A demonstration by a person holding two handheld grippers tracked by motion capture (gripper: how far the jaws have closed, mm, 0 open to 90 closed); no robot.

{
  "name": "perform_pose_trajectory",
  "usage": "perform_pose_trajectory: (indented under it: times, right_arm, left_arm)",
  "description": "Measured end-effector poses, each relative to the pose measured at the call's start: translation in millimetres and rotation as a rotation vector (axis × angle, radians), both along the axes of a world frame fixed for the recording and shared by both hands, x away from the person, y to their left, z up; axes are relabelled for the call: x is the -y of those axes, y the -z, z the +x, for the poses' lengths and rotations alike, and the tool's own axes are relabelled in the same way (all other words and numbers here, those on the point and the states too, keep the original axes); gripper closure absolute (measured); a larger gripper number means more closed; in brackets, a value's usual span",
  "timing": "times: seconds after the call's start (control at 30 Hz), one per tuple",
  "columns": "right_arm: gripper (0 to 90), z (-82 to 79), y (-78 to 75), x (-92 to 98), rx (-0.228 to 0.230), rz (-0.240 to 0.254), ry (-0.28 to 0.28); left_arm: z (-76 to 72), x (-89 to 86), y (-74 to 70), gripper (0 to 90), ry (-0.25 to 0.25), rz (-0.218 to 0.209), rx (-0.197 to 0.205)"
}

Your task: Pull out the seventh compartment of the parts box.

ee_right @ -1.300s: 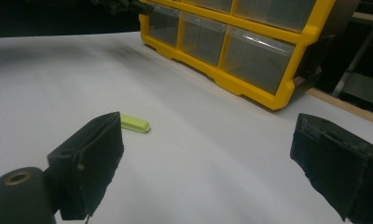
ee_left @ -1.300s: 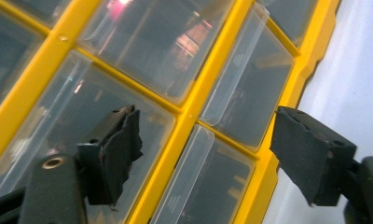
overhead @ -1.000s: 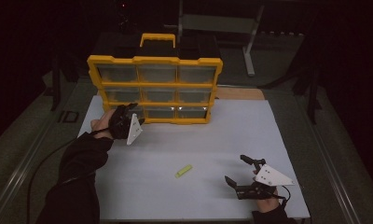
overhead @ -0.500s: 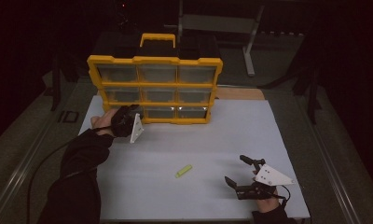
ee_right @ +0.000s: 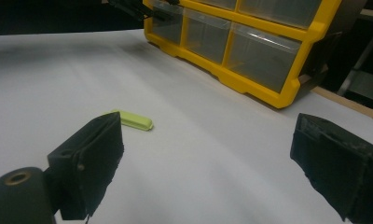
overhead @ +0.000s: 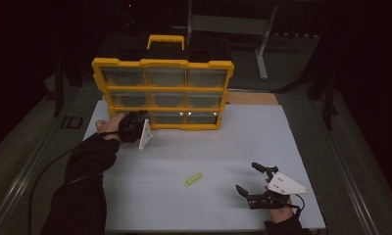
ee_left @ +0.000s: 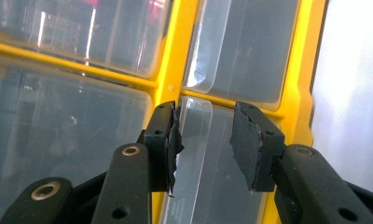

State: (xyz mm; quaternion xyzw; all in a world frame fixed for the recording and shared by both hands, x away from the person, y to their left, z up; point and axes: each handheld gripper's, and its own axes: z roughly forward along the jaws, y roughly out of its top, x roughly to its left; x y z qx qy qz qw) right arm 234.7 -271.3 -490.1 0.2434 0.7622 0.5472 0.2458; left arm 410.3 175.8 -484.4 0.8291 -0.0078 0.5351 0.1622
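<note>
High view: against the picture from 1 second earlier, the left gripper (overhead: 135, 126) sits at almost the same spot at the lower left corner of the yellow plastic organiser case with 9 clear drawers (overhead: 162, 93), its grey three-cornered plate tilted a little differently, and its jaws have just been closing. In the left gripper view the black jaws, with their rough, torn-looking rubber pads (ee_left: 245, 144), stand on either side of the rounded clear plastic pull tab of a drawer (ee_left: 196, 140); a gap shows on the right side of the tab, so they are not yet pressing on it. The case has glossy translucent drawer fronts, thick yellow ribs between them and a yellow carry handle on top. It stands upright at the upper middle of the matte white table top (overhead: 223, 147). The right gripper (overhead: 253, 182) rests at the lower right of the frame, as before, with jaws spread wide and nothing between them. The small lime-green oblong plastic piece (overhead: 193, 179) lies flat on the white surface at lower centre, unmoved, well apart from the case and left of the right gripper.
</note>
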Motion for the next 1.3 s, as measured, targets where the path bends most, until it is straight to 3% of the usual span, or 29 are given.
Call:
perform_pose_trajectory:
  times: [0.07,0.1,0.27,0.3,0.37,0.47,0.53,0.67,0.77,1.0,1.3]
  right_arm:
    - [9.4,0.0,0.0,-0.2,0.000,0.000,-0.001]
    - [9.4,0.1,0.1,-0.3,0.000,0.000,-0.002]
    - [9.4,0.6,0.5,-1.7,-0.007,-0.002,-0.005]
    - [9.4,0.5,0.5,-2.0,-0.006,-0.004,-0.006]
    - [9.4,0.6,0.4,-2.4,-0.003,-0.007,-0.009]
    - [9.4,0.6,0.5,-2.9,-0.004,-0.009,-0.012]
    - [9.4,0.8,0.8,-3.1,-0.007,-0.008,-0.012]
    - [9.4,1.1,0.9,-2.9,-0.009,-0.009,-0.012]
    - [9.4,1.3,1.1,-2.2,-0.011,-0.006,-0.010]
    - [9.4,1.7,1.6,-0.7,-0.013,-0.002,-0.005]
    - [9.4,0.8,0.5,-1.5,-0.010,-0.005,-0.003]
  left_arm:
    - [0.2,0.3,-0.4,60.8,0.001,0.009,0.000]
    - [0.0,1.9,-0.5,60.8,-0.001,0.039,0.002]
    - [1.9,4.1,-1.7,61.0,-0.011,0.051,-0.024]
    - [1.9,4.6,-1.3,61.1,-0.012,0.075,-0.012]
    - [2.5,3.4,-2.6,61.3,-0.014,0.032,-0.029]
    - [3.5,3.5,-5.0,68.5,-0.022,0.022,-0.024]
    - [3.7,3.3,-6.0,72.8,-0.019,0.035,-0.017]
    - [4.6,3.4,-10.5,74.3,-0.017,0.065,-0.040]
    - [6.3,4.9,-16.9,74.5,-0.021,0.092,-0.082]
    - [0.8,2.9,-23.3,75.1,0.019,0.086,-0.139]
    - [-17.4,0.5,-23.6,75.1,0.037,0.078,-0.145]
